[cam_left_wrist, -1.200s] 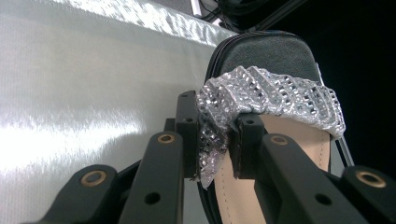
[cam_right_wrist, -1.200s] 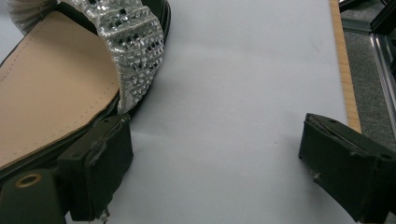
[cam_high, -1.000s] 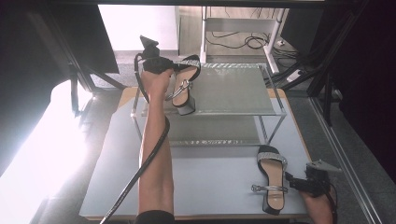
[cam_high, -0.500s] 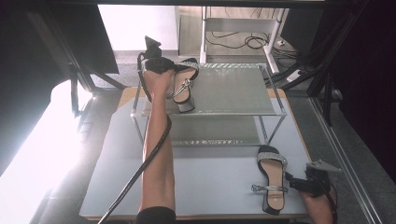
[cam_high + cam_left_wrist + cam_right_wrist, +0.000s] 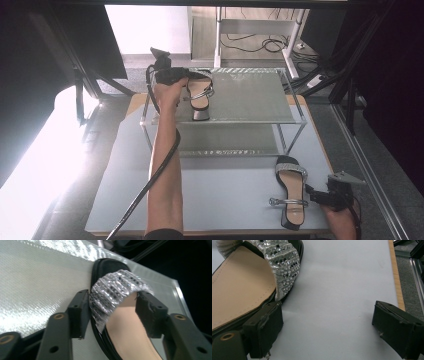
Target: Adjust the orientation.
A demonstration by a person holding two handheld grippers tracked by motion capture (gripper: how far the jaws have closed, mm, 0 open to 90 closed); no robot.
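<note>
We see the table [image 5: 220,200] across the lower half of the high view, grey and edged in wood, with a two-tier rack [image 5: 240,95] standing on it at upper centre. Our left forearm [image 5: 165,165] runs up from the bottom edge to the rack's top shelf, a black cable [image 5: 150,185] trailing beside it. On that top shelf, upper centre of the high view, one sandal [image 5: 200,95] lies flat, toe away from us. The other sandal [image 5: 292,192] lies on the table at lower right, sole down, its glittery band toward the rack. Our left gripper [image 5: 186,82] sits at the shelf sandal's left side; in the left gripper view its jaws have just been opening and now stand part open either side of the sparkly strap [image 5: 115,292], the left pad just beside the strap, the right pad close to it, neither squeezing. Our right gripper [image 5: 320,196] rests at the lower right, just beside the table sandal; in the right gripper view its jaws are spread wide with bare table between them, the left pad touching the sandal's edge at lower left, holding nothing.
</note>
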